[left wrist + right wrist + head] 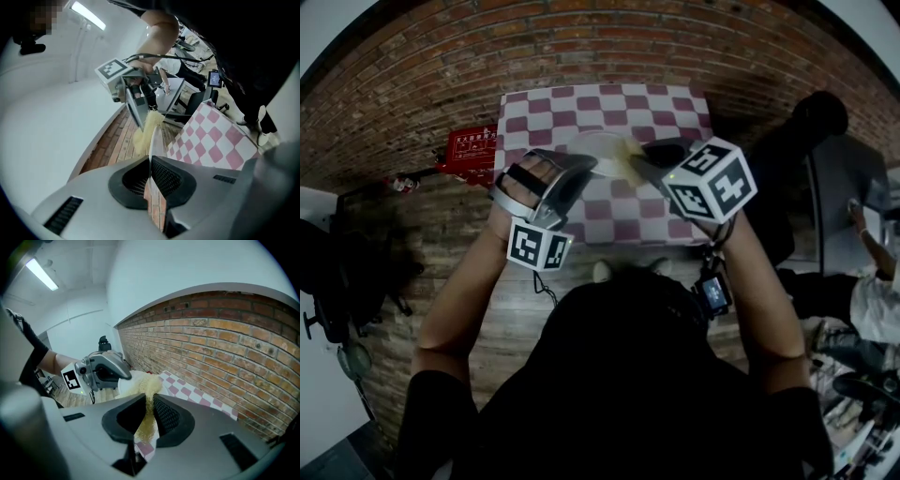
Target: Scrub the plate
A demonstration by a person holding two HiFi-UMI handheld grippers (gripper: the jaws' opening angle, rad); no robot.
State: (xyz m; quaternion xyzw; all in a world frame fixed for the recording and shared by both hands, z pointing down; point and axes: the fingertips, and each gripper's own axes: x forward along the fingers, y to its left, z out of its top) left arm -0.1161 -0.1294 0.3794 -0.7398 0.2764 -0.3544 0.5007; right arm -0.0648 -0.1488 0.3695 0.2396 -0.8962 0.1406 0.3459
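A white plate (598,148) is held on edge above the checked table (675,108). My left gripper (581,167) is shut on its rim. In the left gripper view the plate (155,140) shows edge-on as a thin white line running out from between the jaws of the left gripper (151,171). My right gripper (642,161) is shut on a yellow scrubbing pad (627,157) that lies against the plate's face. The right gripper view has the pad (149,394) clamped in the right gripper (149,411), with the plate (127,383) and the left gripper (105,369) just behind it.
The pink-and-white cloth covers a small table on a brick-patterned floor. A red box (472,150) lies on the floor left of the table. A dark chair (820,122) and a seated person (872,291) are at the right.
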